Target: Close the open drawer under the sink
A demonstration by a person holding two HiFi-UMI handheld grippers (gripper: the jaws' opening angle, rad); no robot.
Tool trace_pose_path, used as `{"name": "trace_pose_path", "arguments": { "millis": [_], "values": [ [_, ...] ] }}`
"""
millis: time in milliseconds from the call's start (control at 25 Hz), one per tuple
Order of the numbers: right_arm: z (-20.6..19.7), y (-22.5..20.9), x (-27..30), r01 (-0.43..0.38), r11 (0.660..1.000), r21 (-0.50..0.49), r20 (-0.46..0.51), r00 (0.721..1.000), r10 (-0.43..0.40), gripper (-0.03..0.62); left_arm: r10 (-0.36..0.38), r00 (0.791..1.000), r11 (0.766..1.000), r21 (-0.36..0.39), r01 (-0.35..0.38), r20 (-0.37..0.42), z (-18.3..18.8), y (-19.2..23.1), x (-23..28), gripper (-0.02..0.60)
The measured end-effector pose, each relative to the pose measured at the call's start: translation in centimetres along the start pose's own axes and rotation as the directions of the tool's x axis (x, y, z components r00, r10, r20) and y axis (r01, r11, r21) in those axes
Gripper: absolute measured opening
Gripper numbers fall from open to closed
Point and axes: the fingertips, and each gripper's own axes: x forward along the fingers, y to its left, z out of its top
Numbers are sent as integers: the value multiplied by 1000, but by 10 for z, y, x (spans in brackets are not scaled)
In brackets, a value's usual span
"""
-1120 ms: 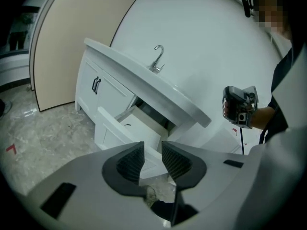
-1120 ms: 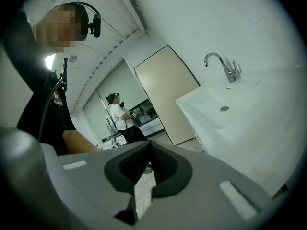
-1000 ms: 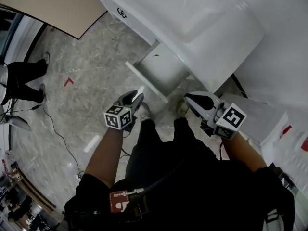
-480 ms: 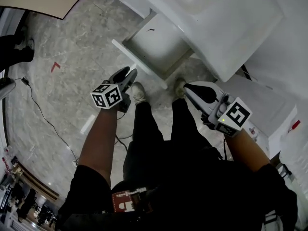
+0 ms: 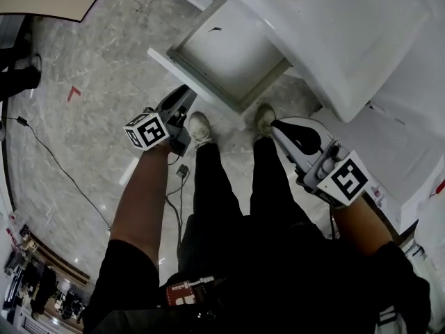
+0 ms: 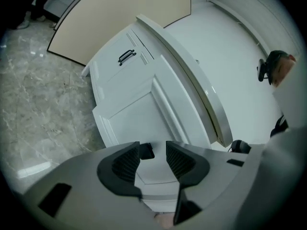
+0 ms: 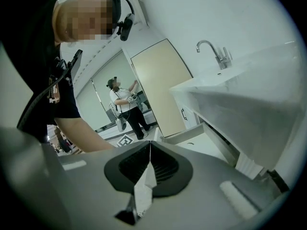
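The open white drawer sticks out from under the sink, its front panel facing me. My left gripper hangs just short of that panel's left part. Its jaws have just been opening and stand open. In the left gripper view the drawer front fills the middle, and a small dark handle shows in the gap of the left gripper; the pads touch nothing. My right gripper is shut and empty, to the right of the drawer, pads of the right gripper meeting.
My two light shoes stand on the marble floor just before the drawer. A cable runs over the floor at left. A neighbouring cabinet with a dark handle sits left of the drawer. A person stands far behind.
Both grippers have sunk lower and come nearer the drawer front. The left gripper has rolled, its marker cube turned. The drawer stays open.
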Motion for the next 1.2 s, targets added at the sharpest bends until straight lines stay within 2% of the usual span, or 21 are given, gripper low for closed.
{"name": "trace_pose_path", "arguments": {
  "millis": [120,320,600,760,880,1040,1200],
  "values": [
    [-11,-4,1,1,1000,13,5,1000,-1,2,-41,999,998,-35,42,31,0,5,4,156],
    [-28,-1,0,-3,1000,23,0,1000,3,2,-99,995,993,-57,101,32,-6,10,9,163],
    [-39,7,-2,-10,1000,11,-16,1000,10,2,-139,990,990,-30,140,19,-9,8,16,163],
    [-46,9,2,-15,1000,0,-18,1000,15,2,-143,990,987,78,144,-9,-12,9,22,161],
    [-56,11,6,-23,1000,3,-27,999,23,2,-89,993,973,206,103,-75,-19,15,27,161],
    [-61,18,9,-27,1000,-1,-32,999,27,2,-18,991,922,381,67,-130,-19,13,31,160],
    [-61,22,12,-34,999,-17,-48,998,33,2,54,988,875,483,23,-144,-16,15,31,158]
  ]
}}
